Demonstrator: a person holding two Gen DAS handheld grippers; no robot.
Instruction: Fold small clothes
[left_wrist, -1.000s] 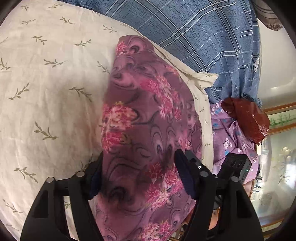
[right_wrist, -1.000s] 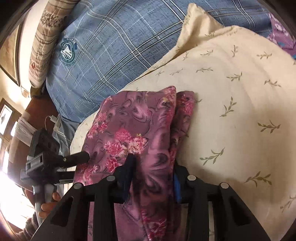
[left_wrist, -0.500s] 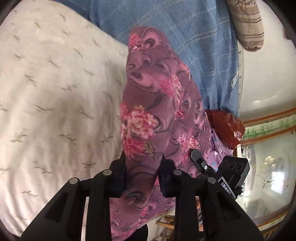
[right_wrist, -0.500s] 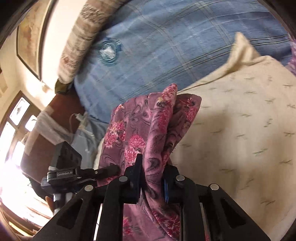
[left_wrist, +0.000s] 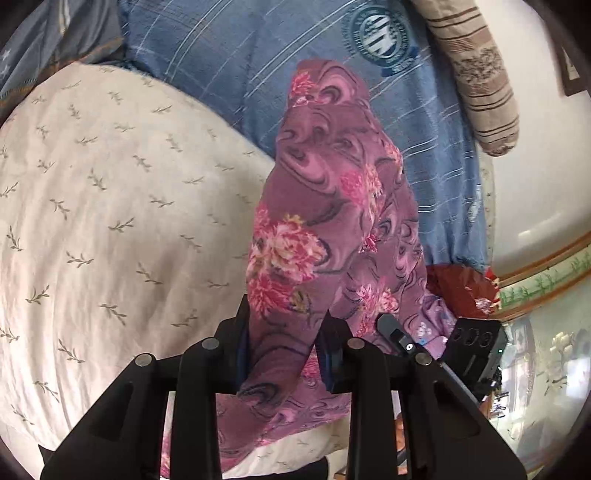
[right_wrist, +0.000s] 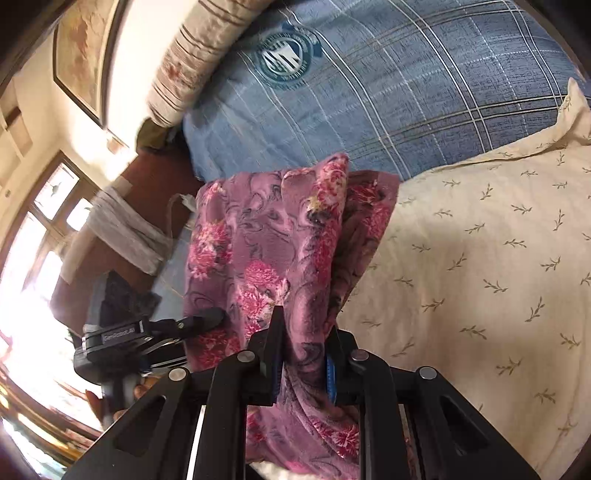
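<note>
Garment (left_wrist: 325, 206) hangs bunched between both grippers, above the pillow (left_wrist: 110, 221). Left gripper (left_wrist: 284, 350) pinches one end, right gripper (right_wrist: 304, 354) pinches the other; in the left wrist view the right gripper sits just right of the cloth, in the right wrist view the left gripper (right_wrist: 199, 321) sits left of it, touching the fabric. Pillow lies on the plaid bedcover (right_wrist: 406, 92), which extends behind it. Striped bolster (left_wrist: 476, 74) lies at the bedcover's far edge against the wall. A second small garment (left_wrist: 432, 325) lies beyond the pillow's edge, a crinkled bag (left_wrist: 458, 288) just behind it.
</note>
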